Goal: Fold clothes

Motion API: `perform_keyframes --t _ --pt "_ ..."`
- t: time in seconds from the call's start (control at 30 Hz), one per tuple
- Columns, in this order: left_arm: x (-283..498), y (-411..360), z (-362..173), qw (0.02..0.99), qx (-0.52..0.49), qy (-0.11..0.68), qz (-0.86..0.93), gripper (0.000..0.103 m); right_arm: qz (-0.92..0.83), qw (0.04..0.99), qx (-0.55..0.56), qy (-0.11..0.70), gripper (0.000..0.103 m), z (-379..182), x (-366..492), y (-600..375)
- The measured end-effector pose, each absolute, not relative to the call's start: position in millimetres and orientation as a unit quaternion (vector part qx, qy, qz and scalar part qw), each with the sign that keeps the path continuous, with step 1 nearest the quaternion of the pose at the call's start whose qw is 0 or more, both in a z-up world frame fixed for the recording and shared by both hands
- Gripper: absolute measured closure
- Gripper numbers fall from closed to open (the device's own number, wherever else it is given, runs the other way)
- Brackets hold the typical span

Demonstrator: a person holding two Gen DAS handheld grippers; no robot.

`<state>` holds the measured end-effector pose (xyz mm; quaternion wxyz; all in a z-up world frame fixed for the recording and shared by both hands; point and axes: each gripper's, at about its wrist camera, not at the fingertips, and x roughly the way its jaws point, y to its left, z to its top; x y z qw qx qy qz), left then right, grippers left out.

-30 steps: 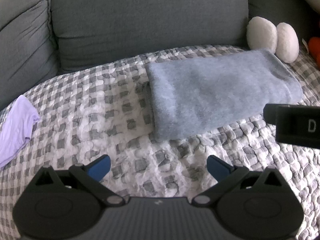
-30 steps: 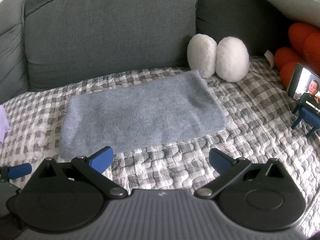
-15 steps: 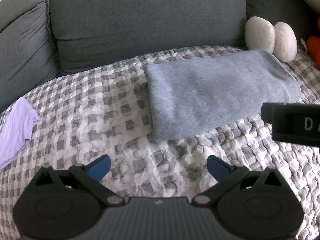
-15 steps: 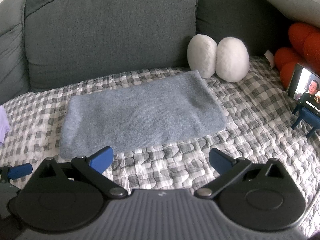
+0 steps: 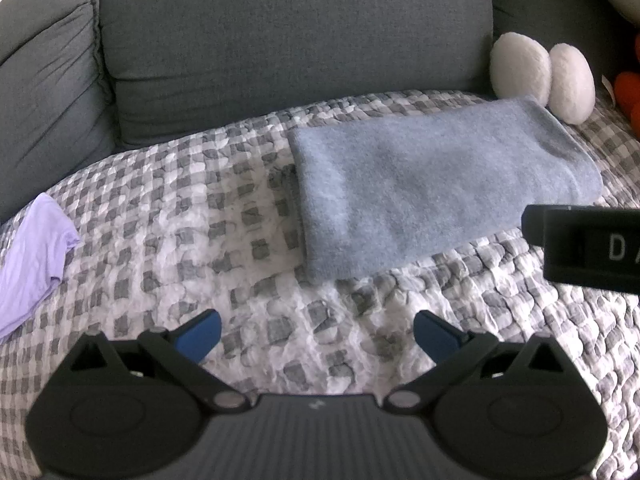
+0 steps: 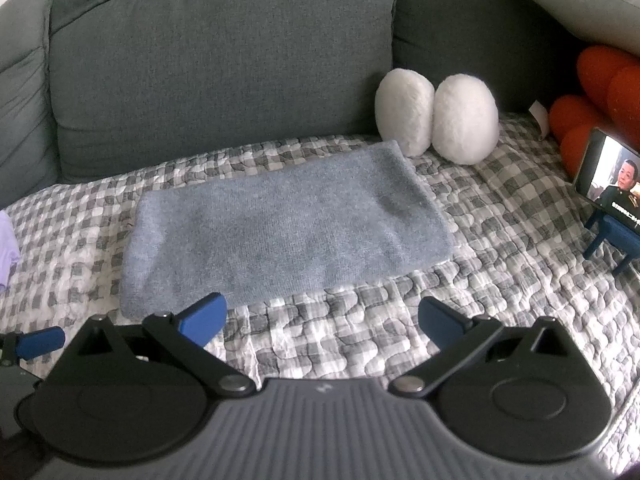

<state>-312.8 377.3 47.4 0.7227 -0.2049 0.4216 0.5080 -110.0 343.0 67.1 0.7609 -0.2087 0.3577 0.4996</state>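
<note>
Both sets of jaws are standing wide apart and gripping nothing: I am holding the left gripper [image 5: 316, 334] and right gripper [image 6: 322, 318] above the checked quilt [image 6: 500, 216]. Behind it I am seeing the grey sofa back [image 6: 224, 56]. Lying flat on the quilt ahead is the folded blue-grey sweater [image 6: 280, 220], with two white plush ovals [image 6: 436, 118] just beyond its far right corner. A lilac garment [image 5: 32, 248] is lying well apart at left.

A home living room: a grey sofa [image 6: 224, 52] with thick back cushions, its seat covered by a checked quilt [image 6: 500, 208]. Plush toys [image 6: 436, 118] lean against the backrest, and a phone [image 6: 610, 178] on a small stand plays video.
</note>
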Motion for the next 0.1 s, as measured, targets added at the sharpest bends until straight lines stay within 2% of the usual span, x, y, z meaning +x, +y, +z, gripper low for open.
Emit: perform_keyframes --t 0.1 --pt "-313.0 376.6 47.3 0.723 -0.205 0.422 0.508 0.001 0.500 0.761 -0.208 0.358 0.000 67.2 -110.0 342.9"
